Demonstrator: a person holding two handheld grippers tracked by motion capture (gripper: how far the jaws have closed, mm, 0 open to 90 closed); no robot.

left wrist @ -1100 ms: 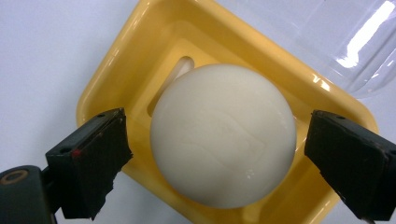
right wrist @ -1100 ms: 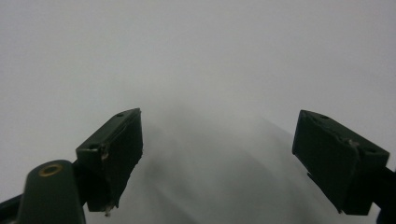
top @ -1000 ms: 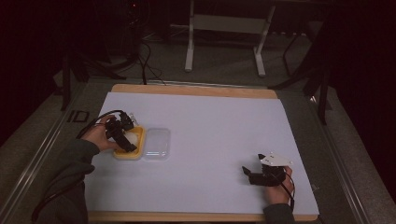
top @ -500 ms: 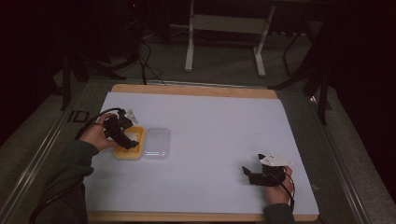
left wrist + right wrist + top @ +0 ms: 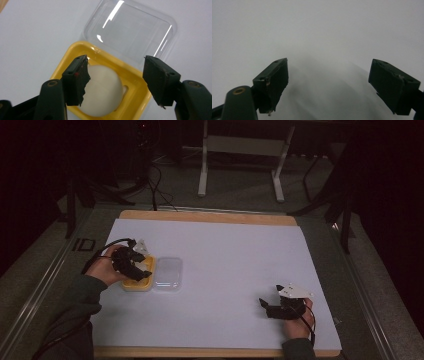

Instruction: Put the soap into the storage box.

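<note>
Yellow plastic frames the scene under the left tongs point(image 5: 116, 65): a small tray point(image 5: 75, 51) sits open on the white tabletop point(image 5: 225, 255), and a pale round ball point(image 5: 103, 92) rests in its well. The ball lies just below and between the two pads. The left pad crosses its edge, while the right pad stands clear, with a strip of tray showing beside it. These tongs have just been closing, yet a gap remains and nothing is pinched. We judge they are set astride the ball to lift it out.

Just beyond the tips, touching the tray's far side, the clear lid point(image 5: 132, 30) lies flat and folded back, so the well is left free. We think the tray's raised rim, close by both pads, is what could get in the way.

Well apart to the right, the right tongs point(image 5: 267, 306) rest low over bare tabletop, spread wide and empty. They are clear of the work.
</note>
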